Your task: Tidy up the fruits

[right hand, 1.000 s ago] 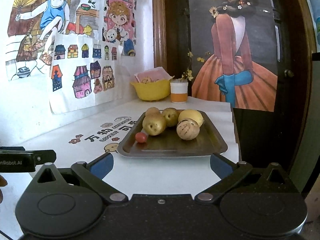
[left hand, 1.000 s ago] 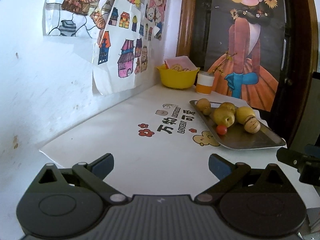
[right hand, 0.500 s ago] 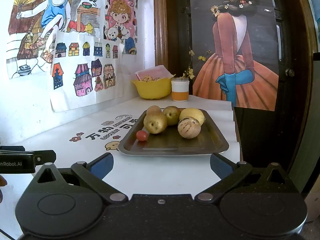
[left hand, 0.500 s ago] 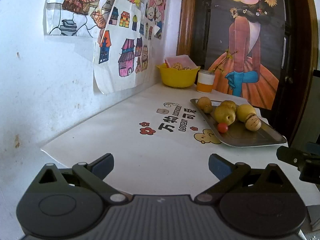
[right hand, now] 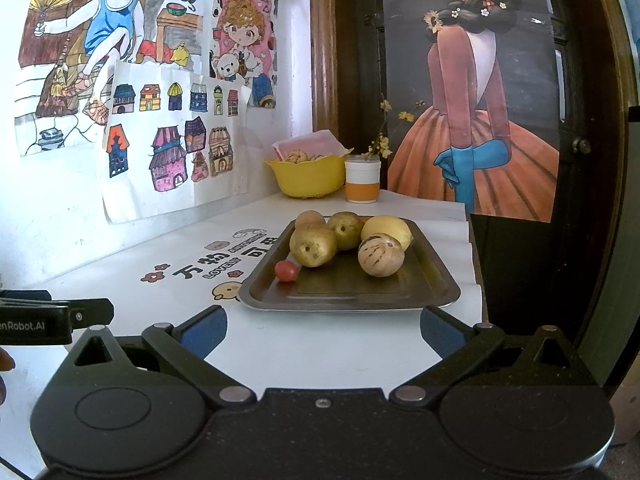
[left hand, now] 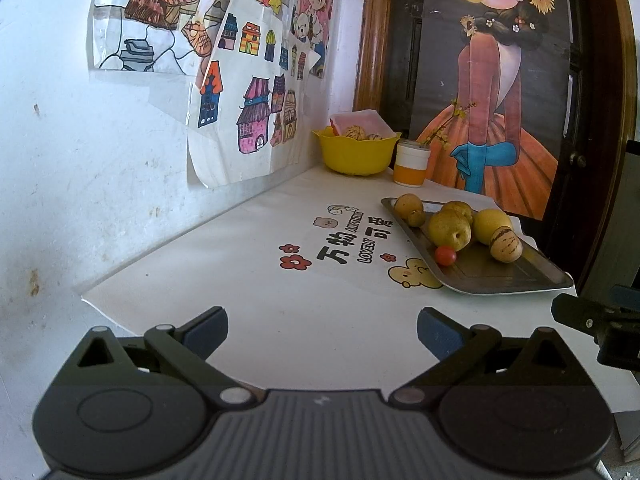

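On the metal tray (right hand: 436,280) lie three brownish pears (right hand: 313,246), one yellow fruit (right hand: 390,229), one striped melon (right hand: 380,255) and one cherry tomato (right hand: 286,271); the white surface (left hand: 280,312) carries one yellow bowl (left hand: 356,152) and one orange-banded cup (left hand: 411,163) by the corner; drawings hang on the wall; left gripper (left hand: 322,330) and right gripper (right hand: 322,326) hover with fingers spread wide, holding nothing.
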`<state>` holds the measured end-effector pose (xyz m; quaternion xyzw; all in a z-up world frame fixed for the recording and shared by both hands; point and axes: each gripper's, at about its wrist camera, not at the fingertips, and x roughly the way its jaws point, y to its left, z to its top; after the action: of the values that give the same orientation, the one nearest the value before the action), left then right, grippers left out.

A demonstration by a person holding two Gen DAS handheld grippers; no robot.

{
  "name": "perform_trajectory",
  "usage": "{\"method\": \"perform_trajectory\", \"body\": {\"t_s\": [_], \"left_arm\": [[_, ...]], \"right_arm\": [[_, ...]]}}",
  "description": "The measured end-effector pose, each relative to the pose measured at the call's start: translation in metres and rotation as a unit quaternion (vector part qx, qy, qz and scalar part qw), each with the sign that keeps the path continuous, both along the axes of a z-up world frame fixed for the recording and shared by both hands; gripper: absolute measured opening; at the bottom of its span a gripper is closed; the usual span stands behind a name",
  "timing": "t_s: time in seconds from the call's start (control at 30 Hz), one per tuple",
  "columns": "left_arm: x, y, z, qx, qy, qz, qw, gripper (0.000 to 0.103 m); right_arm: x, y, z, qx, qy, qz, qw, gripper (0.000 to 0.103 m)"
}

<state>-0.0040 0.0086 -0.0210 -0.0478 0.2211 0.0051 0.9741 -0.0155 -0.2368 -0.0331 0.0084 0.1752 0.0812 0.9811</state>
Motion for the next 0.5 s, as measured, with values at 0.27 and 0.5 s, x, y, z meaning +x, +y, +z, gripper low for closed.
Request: {"method": "perform_trajectory", "body": {"t_s": [0.27, 0.5], "left_arm": [[-0.0001, -0.0003, -0.0001, 0.001, 0.0, 0.0, 1.0, 0.103], [-0.0002, -0.0008, 0.0006, 0.002, 0.002, 0.001, 1.0, 0.103]], "right_arm": [[-0.0003, 0.0006, 0.0001, 0.0, 0.0, -0.001, 1.0, 0.102], [-0.0003, 0.0021, -0.0002, -0.001, 0.001, 0.0, 1.0, 0.102]]}}
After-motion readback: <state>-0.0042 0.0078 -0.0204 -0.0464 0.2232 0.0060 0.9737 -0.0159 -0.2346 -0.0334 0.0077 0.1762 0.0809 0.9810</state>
